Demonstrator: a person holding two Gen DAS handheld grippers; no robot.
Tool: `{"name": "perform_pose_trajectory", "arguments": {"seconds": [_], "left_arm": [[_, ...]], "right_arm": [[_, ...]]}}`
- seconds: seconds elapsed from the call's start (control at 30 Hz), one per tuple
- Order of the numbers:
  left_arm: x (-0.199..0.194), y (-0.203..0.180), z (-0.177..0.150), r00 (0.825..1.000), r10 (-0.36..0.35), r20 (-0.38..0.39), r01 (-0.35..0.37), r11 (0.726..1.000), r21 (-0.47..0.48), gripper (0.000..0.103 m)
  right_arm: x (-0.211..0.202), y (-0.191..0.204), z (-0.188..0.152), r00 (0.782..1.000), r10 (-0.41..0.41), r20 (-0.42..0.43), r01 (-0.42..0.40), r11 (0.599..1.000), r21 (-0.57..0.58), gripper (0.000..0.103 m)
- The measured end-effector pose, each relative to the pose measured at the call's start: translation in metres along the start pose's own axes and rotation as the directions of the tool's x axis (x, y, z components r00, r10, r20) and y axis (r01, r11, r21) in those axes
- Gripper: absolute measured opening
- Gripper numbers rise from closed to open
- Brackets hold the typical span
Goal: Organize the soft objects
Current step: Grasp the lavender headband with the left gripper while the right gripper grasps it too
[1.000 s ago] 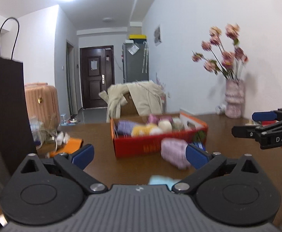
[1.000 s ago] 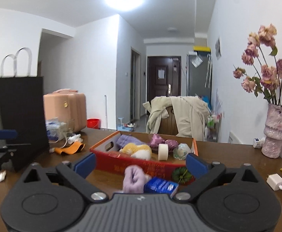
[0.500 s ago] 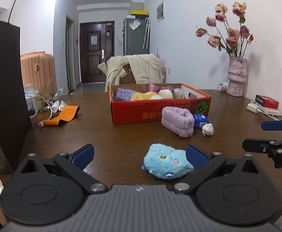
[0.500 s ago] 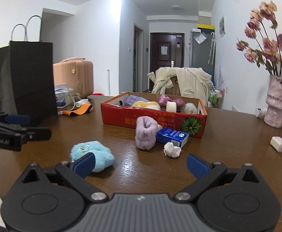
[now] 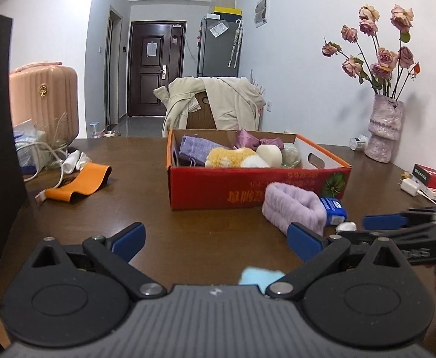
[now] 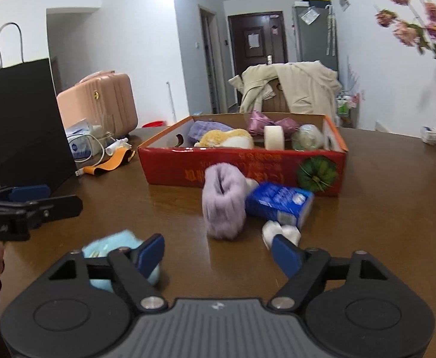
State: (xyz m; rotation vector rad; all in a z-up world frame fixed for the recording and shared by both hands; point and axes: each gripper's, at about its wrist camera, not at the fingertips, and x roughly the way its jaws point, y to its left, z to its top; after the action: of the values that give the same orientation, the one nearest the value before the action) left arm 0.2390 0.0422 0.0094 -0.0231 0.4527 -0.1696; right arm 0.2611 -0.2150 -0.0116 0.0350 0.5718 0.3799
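Narrowing but empty, the right gripper (image 6: 218,252) approached the near purple headband (image 6: 224,200); left gripper (image 5: 215,240) waited wide, holding nothing.

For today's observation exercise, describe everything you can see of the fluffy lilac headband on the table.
The lilac headband is a thick closed loop of plush, fuzzy fabric, pale purple all over. It stands on its edge on the brown table, its opening facing sideways, just in front of the red cardboard box. A small blue carton lies against it on one side, and a small white wad sits close by. No gripper touches it.
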Motion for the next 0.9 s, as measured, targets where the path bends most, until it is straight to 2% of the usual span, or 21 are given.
{"name": "perform_pose_trajectory", "arguments": {"seconds": [0.07,0.2,0.23,0.27,0.3,0.37,0.4,0.47,0.53,0.6,0.63,0.7,0.77,0.9], "left_arm": [[0.010,0.001,0.007,1.000,-0.006,0.004,0.006,1.000,0.013,0.103],[0.028,0.001,0.019,1.000,-0.023,0.001,0.023,0.999,0.029,0.103],[0.033,0.001,0.023,1.000,-0.025,0.002,0.025,0.999,0.030,0.103],[0.037,0.001,0.027,0.999,-0.034,0.005,0.034,0.999,0.026,0.103],[0.041,0.001,0.030,0.999,-0.045,0.006,0.045,0.999,0.018,0.103],[0.051,0.000,0.036,0.998,-0.067,0.001,0.067,0.998,0.000,0.103],[0.056,-0.001,0.039,0.997,-0.073,0.000,0.073,0.997,-0.007,0.103],[0.070,-0.007,0.043,0.997,-0.079,-0.009,0.079,0.997,-0.019,0.102],[0.089,-0.014,0.043,0.991,-0.127,-0.044,0.126,0.991,-0.040,0.097],[0.112,-0.019,0.039,0.981,-0.159,-0.113,0.153,0.986,-0.063,0.078],[0.121,-0.020,0.035,0.974,-0.165,-0.153,0.155,0.985,-0.070,0.072],[0.135,-0.021,0.025,0.959,-0.168,-0.230,0.152,0.984,-0.089,0.049],[0.135,-0.016,0.016,0.949,-0.185,-0.256,0.156,0.979,-0.128,0.044],[0.117,-0.001,0.003,0.953,-0.182,-0.241,0.137,0.972,-0.191,0.044]], "right_arm": [[0.023,0.000,0.012,1.000,-0.003,-0.015,0.002,1.000,-0.006,0.064],[0.057,0.003,0.028,1.000,-0.023,-0.018,0.022,0.999,-0.040,0.053],[0.064,0.003,0.031,1.000,-0.024,-0.015,0.023,0.998,-0.054,0.042],[0.070,0.004,0.033,1.000,-0.021,-0.021,0.020,0.997,-0.074,0.025],[0.072,0.006,0.035,0.999,-0.017,-0.028,0.014,0.994,-0.106,0.020],[0.070,0.013,0.036,1.000,0.005,-0.015,-0.008,0.976,-0.216,0.019],[0.066,0.017,0.034,0.999,0.036,-0.003,-0.036,0.955,-0.294,0.019],[0.061,0.023,0.028,0.996,0.088,-0.029,-0.092,0.906,-0.414,0.019],[0.058,0.029,0.019,0.992,0.111,-0.068,-0.130,0.872,-0.472,0.019],[0.056,0.031,0.015,0.987,0.136,-0.085,-0.160,0.879,-0.449,0.019],[0.055,0.032,0.013,0.986,0.141,-0.090,-0.167,0.884,-0.436,0.019],[0.052,0.033,0.009,0.983,0.155,-0.093,-0.180,0.893,-0.413,0.018],[0.050,0.028,0.005,0.984,0.153,-0.096,-0.178,0.914,-0.366,0.019],[0.048,0.009,0.001,0.992,0.063,-0.113,-0.091,0.961,-0.260,0.027]]}}
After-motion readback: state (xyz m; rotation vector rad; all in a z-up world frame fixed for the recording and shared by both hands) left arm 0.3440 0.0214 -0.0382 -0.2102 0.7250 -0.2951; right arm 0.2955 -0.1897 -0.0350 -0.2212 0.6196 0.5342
